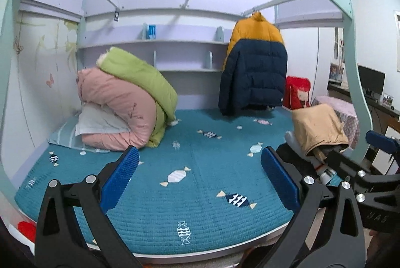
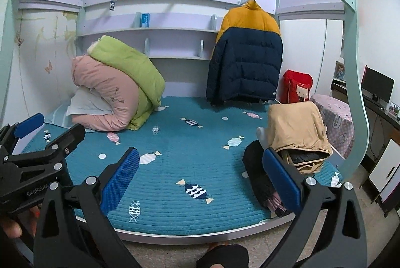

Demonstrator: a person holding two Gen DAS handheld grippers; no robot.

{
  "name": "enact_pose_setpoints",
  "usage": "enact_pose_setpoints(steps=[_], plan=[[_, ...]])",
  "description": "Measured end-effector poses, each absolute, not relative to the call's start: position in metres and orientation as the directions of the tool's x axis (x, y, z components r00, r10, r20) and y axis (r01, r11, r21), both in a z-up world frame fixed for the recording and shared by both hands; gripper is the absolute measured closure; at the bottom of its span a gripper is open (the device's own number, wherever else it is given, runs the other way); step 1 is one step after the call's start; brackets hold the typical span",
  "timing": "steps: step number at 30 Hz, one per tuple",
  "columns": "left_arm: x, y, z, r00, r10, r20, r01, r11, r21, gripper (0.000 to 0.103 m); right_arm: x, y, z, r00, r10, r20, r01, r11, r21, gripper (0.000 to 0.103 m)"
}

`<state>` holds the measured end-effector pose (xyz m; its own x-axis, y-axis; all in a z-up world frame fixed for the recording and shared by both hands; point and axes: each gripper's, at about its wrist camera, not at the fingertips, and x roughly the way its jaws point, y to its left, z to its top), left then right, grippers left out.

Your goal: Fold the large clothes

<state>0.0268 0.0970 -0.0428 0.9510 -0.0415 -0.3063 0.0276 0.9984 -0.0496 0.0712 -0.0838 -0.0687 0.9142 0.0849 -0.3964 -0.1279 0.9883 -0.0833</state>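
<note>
left tool (image 1: 200, 180) spread wide, empty | right tool (image 2: 200, 180) spread wide, empty | quilted teal bedspread (image 1: 200, 218) | puffy jacket (image 1: 255, 67) hanging

Hovering with jaws spread wide over the teal bed (image 1: 200, 225): the left gripper (image 1: 200, 180), gripping nothing. Hanging from the rail at the back, a yellow-and-navy puffer jacket (image 1: 253, 65). Leaning at left, pink and green quilts (image 1: 125, 102); sitting at right, a tan folded garment (image 1: 318, 129).

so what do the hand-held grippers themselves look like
Both match. The left hand-held gripper and right hand-held gripper have black angular linkage arms with silver round bolts and blue, finely textured rectangular finger pads. The left body carries white "GenRobot" lettering. No cables visible.
</note>
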Motion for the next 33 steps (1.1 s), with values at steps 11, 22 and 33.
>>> enact_pose_setpoints(steps=[11,22,33], plan=[[-0.007,0.098,-0.021,0.969,-0.031,-0.245,0.02,0.999,-0.048,0.004,0.043,-0.082,-0.048,0.934,0.12,-0.335,-0.145,0.988,-0.052,0.008],[-0.016,0.089,-0.013,0.977,-0.012,-0.213,0.007,1.0,-0.026,0.004,0.034,-0.087,-0.042,0.942,0.116,-0.315,-0.133,0.991,-0.031,0.008],[-0.018,0.085,-0.012,0.978,-0.013,-0.21,0.009,1.0,-0.023,0.005,0.028,-0.086,-0.042,0.948,0.1,-0.303,-0.116,0.993,-0.037,0.008]])
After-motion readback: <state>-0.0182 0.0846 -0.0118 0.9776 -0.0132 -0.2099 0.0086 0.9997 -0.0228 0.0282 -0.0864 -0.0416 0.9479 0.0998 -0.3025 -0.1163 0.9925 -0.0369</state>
